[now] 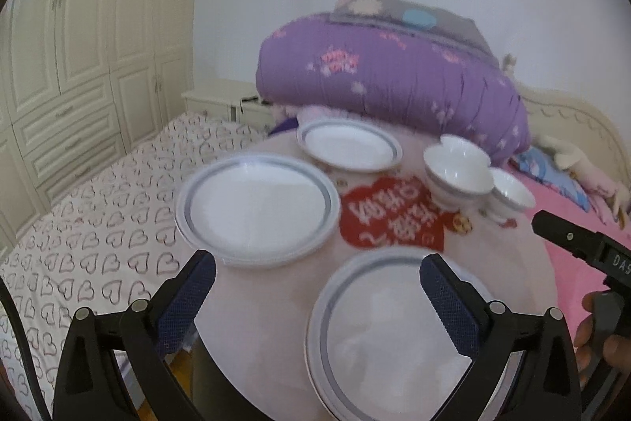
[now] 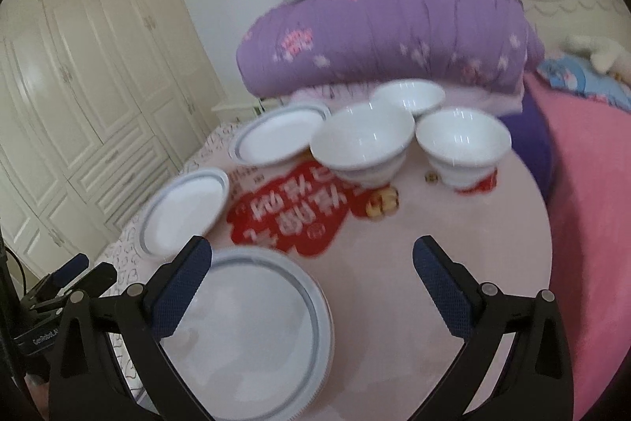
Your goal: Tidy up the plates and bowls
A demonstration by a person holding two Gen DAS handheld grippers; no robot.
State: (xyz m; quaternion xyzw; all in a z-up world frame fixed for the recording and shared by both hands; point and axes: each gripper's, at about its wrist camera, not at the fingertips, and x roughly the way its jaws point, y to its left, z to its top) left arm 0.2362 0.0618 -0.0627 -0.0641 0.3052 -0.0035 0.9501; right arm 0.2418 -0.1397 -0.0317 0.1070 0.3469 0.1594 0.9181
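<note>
Left wrist view: three plates point(image 1: 256, 208) lie flat along the round desk's point(image 1: 512, 263) left and near edges, three bowls point(image 2: 363, 141) clustered at its far edge. All look glazed, stiff, slippery and breakable, so I'd pinch each at its rim. Both the left gripper point(image 1: 317, 287) and right gripper point(image 2: 311, 275) hover with jaws wide, holding nothing.
</note>
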